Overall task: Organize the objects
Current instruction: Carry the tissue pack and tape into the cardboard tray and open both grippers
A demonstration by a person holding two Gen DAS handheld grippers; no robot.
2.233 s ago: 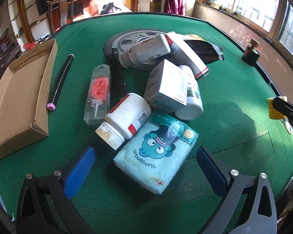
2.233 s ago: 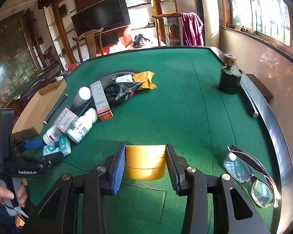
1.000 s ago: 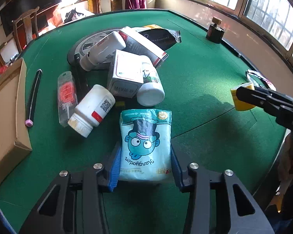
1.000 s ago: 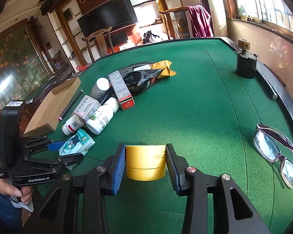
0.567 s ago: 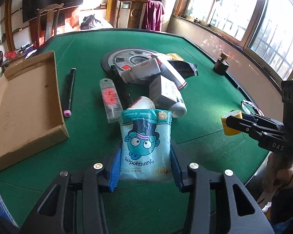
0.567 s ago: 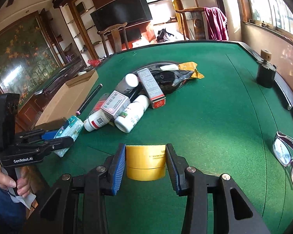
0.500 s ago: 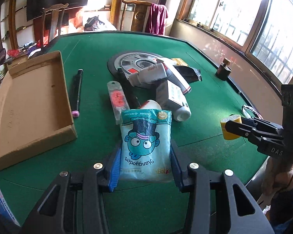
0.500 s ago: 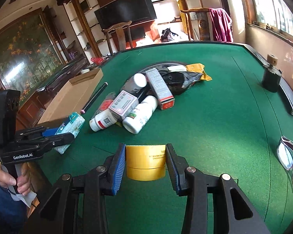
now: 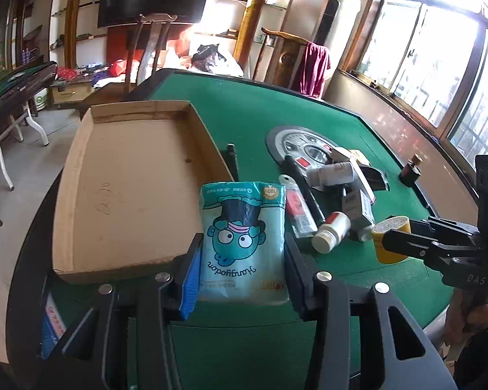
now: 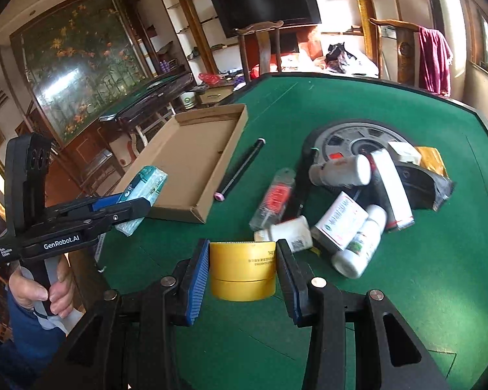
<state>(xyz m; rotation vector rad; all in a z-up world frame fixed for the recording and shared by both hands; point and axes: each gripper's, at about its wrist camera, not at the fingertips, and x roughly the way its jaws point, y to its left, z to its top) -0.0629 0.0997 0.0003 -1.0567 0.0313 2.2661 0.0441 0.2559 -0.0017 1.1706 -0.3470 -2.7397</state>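
Both loads now swung toward the cardboard tray: my left fingers grip the tissue pack, right fingers the tape roll; risk, soft pack slipping before it clears the tray wall.

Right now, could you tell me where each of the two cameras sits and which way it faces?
Left wrist: sits on the left gripper, looking down along its fingers over the held tissue pack to the cardboard tray; the right gripper enters at right.
Right wrist: sits on the right gripper, looking over the clamped yellow tape roll across the green table; the left gripper and a hand show at left.
Shared: tray, table, bottle pile, each other's gripper.
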